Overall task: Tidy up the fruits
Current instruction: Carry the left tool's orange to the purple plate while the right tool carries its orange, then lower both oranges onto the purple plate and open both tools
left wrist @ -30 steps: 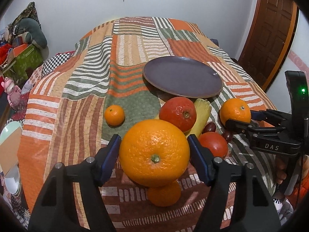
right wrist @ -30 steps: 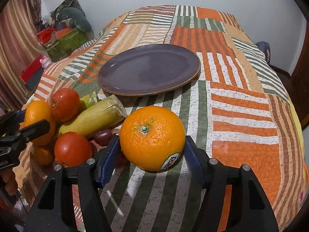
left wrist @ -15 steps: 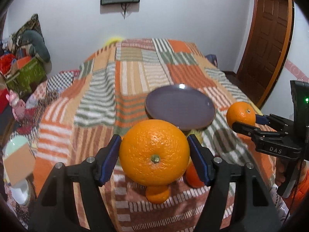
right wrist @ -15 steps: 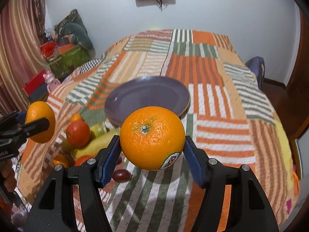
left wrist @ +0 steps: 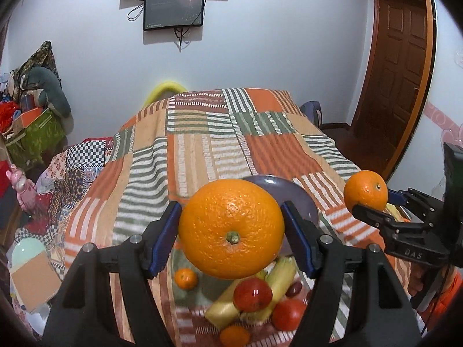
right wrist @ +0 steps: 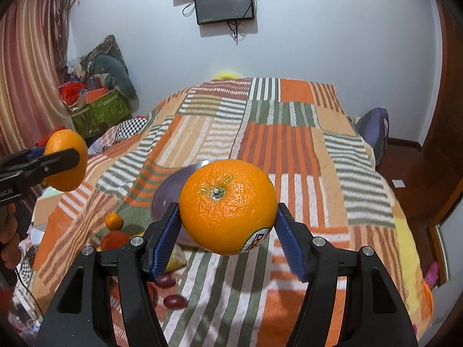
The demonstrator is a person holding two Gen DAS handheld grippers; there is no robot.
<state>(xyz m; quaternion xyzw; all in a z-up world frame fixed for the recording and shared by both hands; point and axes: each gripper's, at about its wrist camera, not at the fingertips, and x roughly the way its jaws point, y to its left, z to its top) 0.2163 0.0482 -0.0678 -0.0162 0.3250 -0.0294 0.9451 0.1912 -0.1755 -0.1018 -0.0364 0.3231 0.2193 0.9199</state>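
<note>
My left gripper [left wrist: 231, 231] is shut on a large orange [left wrist: 231, 228], held high above the bed. My right gripper [right wrist: 227, 225] is shut on a stickered orange [right wrist: 227, 206], also held high. Each shows in the other's view: the right gripper's orange [left wrist: 366, 190] at the right, the left gripper's orange [right wrist: 67, 160] at the left. The purple plate [left wrist: 301, 199] [right wrist: 170, 193] lies on the quilt, partly hidden behind the oranges. Below lie small oranges [left wrist: 186, 278], tomatoes [left wrist: 252, 294], yellow-green fruit [left wrist: 282, 274] and dark grapes [right wrist: 173, 302].
The striped patchwork quilt [left wrist: 202, 150] covers the bed. Boxes and soft toys [right wrist: 101, 98] pile up at the left wall. A wooden door [left wrist: 396, 72] stands at the right. Screens [right wrist: 222, 3] hang on the far wall.
Both grippers have risen well above the bed with their oranges held. The plate and fruit pile now look smaller and lower in both views.
</note>
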